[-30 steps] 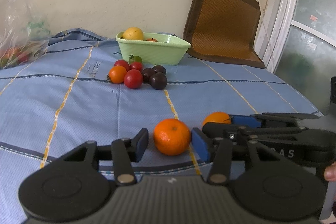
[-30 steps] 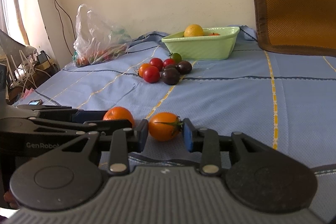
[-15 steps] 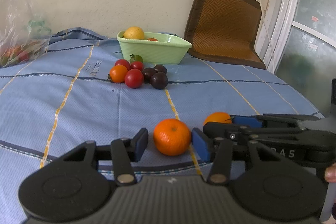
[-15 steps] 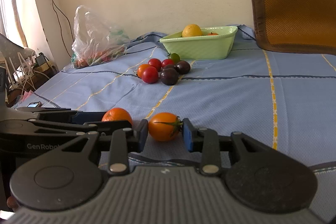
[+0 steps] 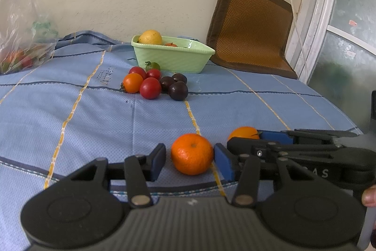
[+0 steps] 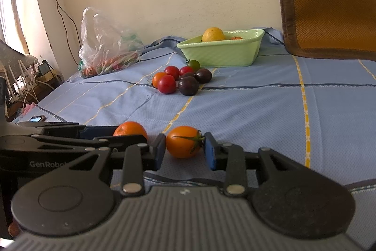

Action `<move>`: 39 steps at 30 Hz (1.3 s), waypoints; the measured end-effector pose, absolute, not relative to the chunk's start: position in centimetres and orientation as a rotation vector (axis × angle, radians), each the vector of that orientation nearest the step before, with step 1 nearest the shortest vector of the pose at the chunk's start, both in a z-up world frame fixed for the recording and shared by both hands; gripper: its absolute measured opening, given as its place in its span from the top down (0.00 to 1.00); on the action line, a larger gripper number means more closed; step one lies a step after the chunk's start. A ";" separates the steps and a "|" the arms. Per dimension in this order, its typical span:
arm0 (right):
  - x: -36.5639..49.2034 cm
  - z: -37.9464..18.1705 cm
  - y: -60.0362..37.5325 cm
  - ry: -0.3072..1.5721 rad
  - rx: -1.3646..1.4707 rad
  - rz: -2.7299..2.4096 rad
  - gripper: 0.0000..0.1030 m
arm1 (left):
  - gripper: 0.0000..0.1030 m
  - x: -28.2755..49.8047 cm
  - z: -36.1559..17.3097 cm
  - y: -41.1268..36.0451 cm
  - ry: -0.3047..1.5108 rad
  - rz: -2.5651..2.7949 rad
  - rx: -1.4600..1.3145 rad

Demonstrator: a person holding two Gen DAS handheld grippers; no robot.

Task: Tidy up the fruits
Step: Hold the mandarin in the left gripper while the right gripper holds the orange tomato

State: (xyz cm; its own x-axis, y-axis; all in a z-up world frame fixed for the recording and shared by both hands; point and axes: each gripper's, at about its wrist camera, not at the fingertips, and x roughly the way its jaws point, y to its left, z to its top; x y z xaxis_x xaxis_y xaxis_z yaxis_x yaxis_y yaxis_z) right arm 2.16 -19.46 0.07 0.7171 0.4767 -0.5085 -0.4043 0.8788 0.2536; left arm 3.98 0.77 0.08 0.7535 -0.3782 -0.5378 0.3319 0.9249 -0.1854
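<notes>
Left gripper [image 5: 189, 160] brackets the mandarin [image 5: 191, 153] with small gaps, right gripper [image 6: 183, 150] nearly pinches the orange tomato [image 6: 183, 141] — both staged for carrying to the green bowl [image 5: 172, 57] at 12 o'clock.

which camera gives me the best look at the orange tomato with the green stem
The right wrist view: the orange tomato sits whole between the right gripper pads, stem visible. The left wrist view shows only its top behind that gripper's finger.

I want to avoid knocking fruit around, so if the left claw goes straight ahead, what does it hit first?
The mandarin, already sitting between the open left claw's fingers. Further on, probably the dark tomatoes, though depth is unclear.
</notes>
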 end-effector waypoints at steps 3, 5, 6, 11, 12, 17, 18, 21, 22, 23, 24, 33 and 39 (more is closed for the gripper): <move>2.1 0.1 -19.4 0.593 0.119 0.483 0.64 | 0.61 3.9 0.2 0.5 0.599 -0.394 -0.068; 2.1 0.1 -19.4 0.590 0.119 0.479 0.64 | 0.61 4.0 0.2 0.4 0.599 -0.393 -0.064; 2.1 0.2 -19.4 0.589 0.122 0.474 0.64 | 0.61 4.0 0.2 0.4 0.600 -0.392 -0.063; 2.1 0.1 -19.8 0.585 0.146 0.453 0.64 | 0.61 4.0 0.2 0.3 0.599 -0.390 -0.057; 2.1 0.1 -19.8 0.588 0.146 0.453 0.64 | 0.61 4.0 0.2 0.3 0.600 -0.390 -0.055; 2.1 0.1 -19.7 0.590 0.147 0.454 0.64 | 0.61 4.0 0.2 0.2 0.601 -0.388 -0.049; 2.1 0.1 -19.7 0.590 0.148 0.454 0.64 | 0.61 4.0 0.2 0.2 0.601 -0.388 -0.048; 2.1 0.1 -19.8 0.591 0.148 0.454 0.64 | 0.61 4.0 0.2 0.2 0.601 -0.387 -0.049; 2.1 0.1 -19.8 0.590 0.147 0.454 0.64 | 0.61 4.0 0.2 0.2 0.601 -0.388 -0.048; 2.1 0.1 -19.8 0.590 0.148 0.454 0.64 | 0.61 4.0 0.2 0.2 0.601 -0.387 -0.048; 2.2 0.1 -19.8 0.591 0.149 0.455 0.64 | 0.61 4.0 0.2 0.2 0.601 -0.387 -0.047; 2.1 0.1 -19.8 0.591 0.150 0.455 0.63 | 0.61 4.0 0.2 0.2 0.600 -0.388 -0.048; 2.0 0.1 -19.8 0.587 0.148 0.454 0.64 | 0.62 4.0 0.2 0.3 0.599 -0.390 -0.055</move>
